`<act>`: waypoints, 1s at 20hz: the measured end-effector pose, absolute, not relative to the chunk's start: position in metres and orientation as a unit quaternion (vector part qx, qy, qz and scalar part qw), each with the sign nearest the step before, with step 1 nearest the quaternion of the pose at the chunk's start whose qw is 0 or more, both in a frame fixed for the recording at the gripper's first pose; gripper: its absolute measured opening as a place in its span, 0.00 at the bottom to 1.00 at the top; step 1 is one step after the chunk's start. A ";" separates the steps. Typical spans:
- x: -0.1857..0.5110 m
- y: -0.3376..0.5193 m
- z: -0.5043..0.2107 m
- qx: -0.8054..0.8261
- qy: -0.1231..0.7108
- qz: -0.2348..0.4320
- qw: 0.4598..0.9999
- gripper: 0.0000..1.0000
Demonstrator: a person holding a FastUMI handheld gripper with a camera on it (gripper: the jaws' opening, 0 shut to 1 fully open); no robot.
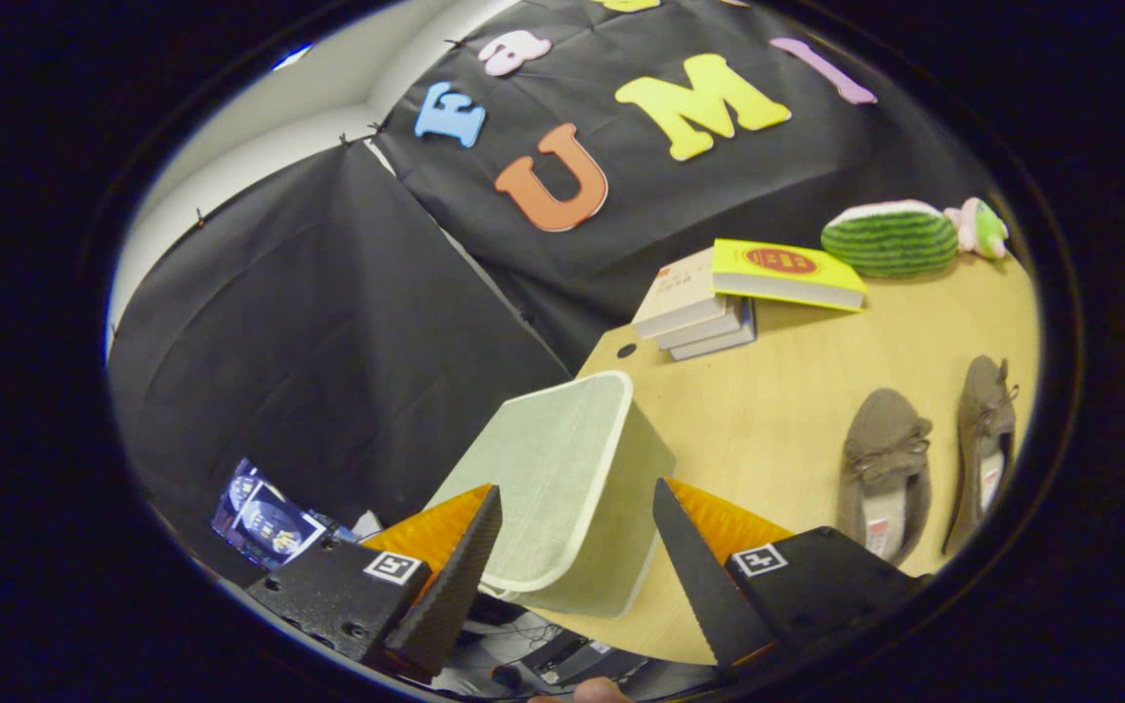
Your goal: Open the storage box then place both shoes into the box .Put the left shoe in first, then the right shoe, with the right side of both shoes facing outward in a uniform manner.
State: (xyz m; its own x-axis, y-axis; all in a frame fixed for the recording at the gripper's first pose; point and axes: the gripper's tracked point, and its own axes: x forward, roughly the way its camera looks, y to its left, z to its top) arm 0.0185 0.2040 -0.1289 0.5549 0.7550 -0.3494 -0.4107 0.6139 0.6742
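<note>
The gripper [577, 566] has its two fingers spread wide apart, pressing on nothing, and the near end of the pale green fabric storage box [562, 488] sits in the gap between them. The box has a flat woven top face with a pale raised rim and stands at the near corner of the light wooden table [777, 410], partly over the table's edge. To the right of the right finger, a little farther along the tabletop, lie two brown slip-on shoes with small bows, side by side and slightly apart with openings facing up: the nearer shoe [885, 469] beside the finger, and the other shoe [984, 439] just past it, close to the table's far side edge. Beyond the box, near the black cloth wall, rests a small stack of books [694, 312], with a yellow-covered book [787, 273] propped on its top and jutting out to the right. Farther still, at the back of the table, sits a plush watermelon slice, green-striped [890, 239], with a small pink and green soft toy [980, 227] touching its far end.
</note>
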 end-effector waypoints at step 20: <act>0.037 0.255 -0.121 0.366 0.372 0.369 0.769 0.06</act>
